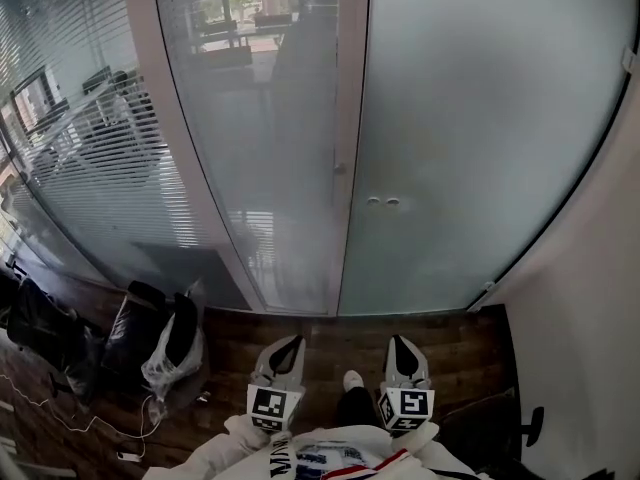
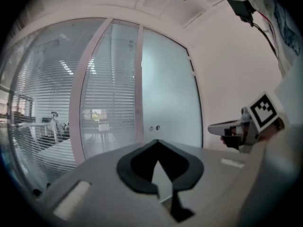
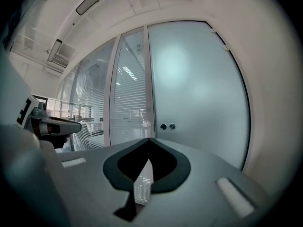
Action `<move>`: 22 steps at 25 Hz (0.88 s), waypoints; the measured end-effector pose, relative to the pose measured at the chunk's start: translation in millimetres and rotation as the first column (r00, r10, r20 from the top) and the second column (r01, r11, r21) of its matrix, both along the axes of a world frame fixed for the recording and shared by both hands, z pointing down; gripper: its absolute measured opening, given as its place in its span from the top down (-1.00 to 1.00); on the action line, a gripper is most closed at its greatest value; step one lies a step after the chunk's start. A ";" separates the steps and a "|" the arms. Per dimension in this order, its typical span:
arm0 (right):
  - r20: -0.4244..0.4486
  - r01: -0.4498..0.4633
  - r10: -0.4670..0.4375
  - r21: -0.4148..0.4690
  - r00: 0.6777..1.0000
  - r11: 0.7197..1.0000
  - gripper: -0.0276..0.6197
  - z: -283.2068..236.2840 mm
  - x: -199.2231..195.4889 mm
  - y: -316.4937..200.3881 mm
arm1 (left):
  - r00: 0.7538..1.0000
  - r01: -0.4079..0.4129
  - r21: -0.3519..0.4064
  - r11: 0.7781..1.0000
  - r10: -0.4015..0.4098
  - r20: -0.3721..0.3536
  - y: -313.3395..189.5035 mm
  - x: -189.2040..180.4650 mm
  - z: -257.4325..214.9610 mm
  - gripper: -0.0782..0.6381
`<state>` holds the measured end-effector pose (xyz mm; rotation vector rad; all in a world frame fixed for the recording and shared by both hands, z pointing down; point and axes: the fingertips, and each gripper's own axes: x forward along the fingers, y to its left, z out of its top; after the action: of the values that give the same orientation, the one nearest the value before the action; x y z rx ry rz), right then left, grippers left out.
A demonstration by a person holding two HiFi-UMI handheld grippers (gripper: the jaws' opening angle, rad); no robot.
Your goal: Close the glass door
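The frosted glass door (image 1: pixel 470 138) stands ahead, and its left edge lies against the white frame post (image 1: pixel 350 118). Two small round fittings (image 1: pixel 383 202) sit near that edge, also visible as the fittings (image 3: pixel 167 126) in the right gripper view. My left gripper (image 1: pixel 291 341) and right gripper (image 1: pixel 400 340) are held close to my body, well short of the door, pointing toward it. In their own views the left gripper (image 2: pixel 157 141) and right gripper (image 3: pixel 149 139) each have jaw tips that meet, with nothing between them. Each gripper touches nothing.
A curved glass wall with blinds (image 1: pixel 110 168) runs to the left of the door. Black bags (image 1: pixel 45 333) and a white plastic bag (image 1: pixel 165 358) lie on the dark wood floor at left, with cables nearby. A plain wall (image 1: pixel 590 298) closes the right side.
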<state>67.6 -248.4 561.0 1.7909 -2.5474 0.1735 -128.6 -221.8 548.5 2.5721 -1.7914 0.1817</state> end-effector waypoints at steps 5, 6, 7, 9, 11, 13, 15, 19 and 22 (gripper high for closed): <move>-0.026 -0.001 0.001 0.002 1.000 1.000 0.90 -5.2 2.9 44.7 | 1.000 0.008 -0.033 0.999 -0.008 -0.019 37.8 -2.4 7.1 0.78; -0.031 -0.002 0.002 -0.004 1.000 1.000 0.90 -4.3 6.0 51.9 | 1.000 0.007 -0.035 0.999 -0.008 -0.023 43.8 -0.2 7.6 0.78; -0.034 -0.004 0.004 -0.010 0.999 1.000 0.90 -3.1 9.6 58.4 | 1.000 0.006 -0.035 0.999 -0.007 -0.027 49.3 2.5 8.2 0.78; -0.034 -0.011 0.010 -0.023 0.999 1.000 0.90 0.0 17.0 70.0 | 0.999 0.004 -0.039 0.999 -0.005 -0.033 59.3 8.6 10.0 0.78; -0.033 -0.012 0.011 -0.034 0.999 0.999 0.90 3.3 24.1 81.3 | 0.999 0.005 -0.048 0.999 -0.007 -0.036 69.1 16.1 13.3 0.78; -0.033 -0.006 0.005 -0.042 0.999 0.999 0.90 6.2 31.0 92.8 | 0.999 0.005 -0.056 0.998 -0.007 -0.034 78.6 25.3 16.0 0.78; -0.030 0.004 -0.006 -0.052 1.000 0.999 0.89 7.9 38.1 103.7 | 1.000 0.005 -0.062 0.998 -0.007 -0.030 88.0 35.4 15.9 0.78; -0.014 0.030 -0.031 -0.066 0.999 0.997 0.90 9.8 55.8 126.0 | 1.000 0.009 -0.075 0.997 -0.010 -0.012 108.9 57.5 15.0 0.78; -0.021 0.064 -0.065 -0.061 0.998 0.996 0.90 7.7 73.5 141.2 | 1.000 0.021 -0.071 0.997 -0.021 -0.002 123.3 78.5 11.9 0.78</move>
<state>141.1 -107.2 568.7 1.6776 -2.5516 0.2252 -50.1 -98.5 560.4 2.5034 -1.7762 0.2375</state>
